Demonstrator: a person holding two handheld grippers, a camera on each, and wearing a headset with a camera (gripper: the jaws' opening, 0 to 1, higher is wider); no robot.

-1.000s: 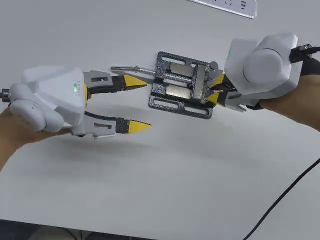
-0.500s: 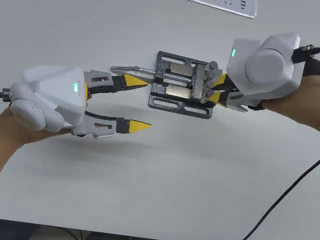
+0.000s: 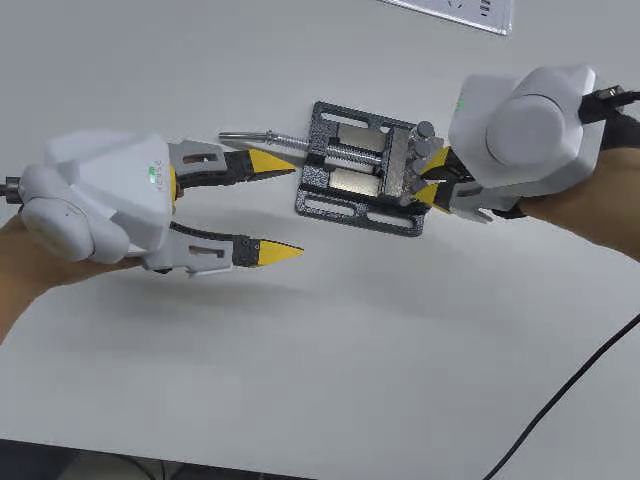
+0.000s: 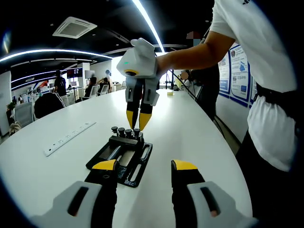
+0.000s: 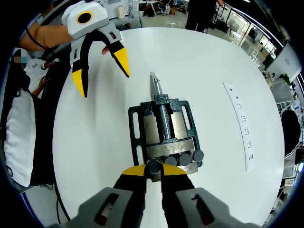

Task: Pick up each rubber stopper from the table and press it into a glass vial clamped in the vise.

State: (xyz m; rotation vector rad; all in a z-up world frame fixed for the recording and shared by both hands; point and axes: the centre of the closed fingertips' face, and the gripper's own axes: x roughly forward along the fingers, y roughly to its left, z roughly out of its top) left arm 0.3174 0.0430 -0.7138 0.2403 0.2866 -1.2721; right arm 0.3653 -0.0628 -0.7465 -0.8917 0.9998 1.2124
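On the white table [image 3: 330, 360] stood a black vise [image 3: 340, 205], with four round grey stoppers [image 5: 184, 157] in a row along its clamp. The right gripper [image 3: 431, 177] had its yellow tips drawn close about the end stopper [image 5: 153, 166]; whether they pinched it I couldn't tell. The left gripper [image 3: 296, 207] hovered beside the vise, spread wide.

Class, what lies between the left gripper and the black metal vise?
Bare white table separates left gripper from black metal vise; its silver screw handle juts that way, per right gripper view.
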